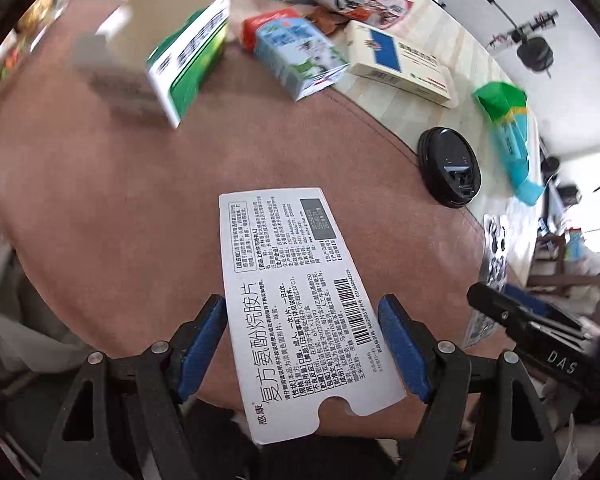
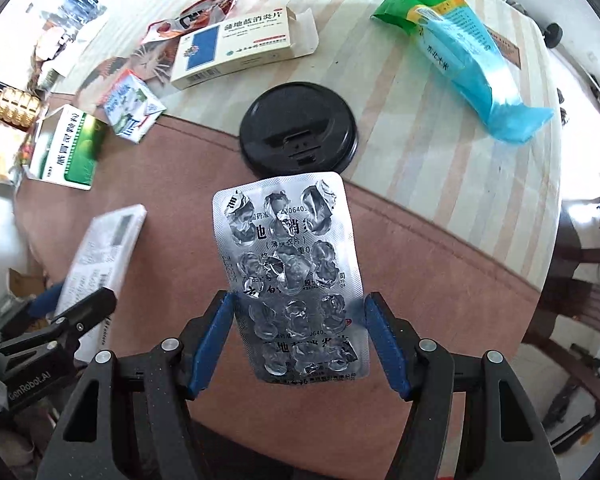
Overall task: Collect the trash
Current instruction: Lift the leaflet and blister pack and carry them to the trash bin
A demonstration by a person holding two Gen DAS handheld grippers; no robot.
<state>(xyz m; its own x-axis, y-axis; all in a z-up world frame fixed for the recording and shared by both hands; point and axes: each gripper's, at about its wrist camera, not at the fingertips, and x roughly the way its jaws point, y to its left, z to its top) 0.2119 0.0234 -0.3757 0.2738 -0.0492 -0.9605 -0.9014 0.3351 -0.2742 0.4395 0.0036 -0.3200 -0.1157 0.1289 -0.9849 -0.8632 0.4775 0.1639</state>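
The left gripper (image 1: 302, 344) clamps a flat white printed carton (image 1: 296, 300), the right gripper (image 2: 300, 336) grips a crinkled foil blister sheet (image 2: 292, 272)

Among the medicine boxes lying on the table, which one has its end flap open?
The cream box with the blue rectangle: its right end flap stands open. The green-and-white box shows no raised flap.

A lid (image 2: 298, 128) lies between a carton (image 2: 132, 108) and a bag (image 2: 460, 56).

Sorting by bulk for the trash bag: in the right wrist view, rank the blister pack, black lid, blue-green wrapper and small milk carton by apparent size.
1. blister pack, though nearness inflates it
2. blue-green wrapper
3. black lid
4. small milk carton
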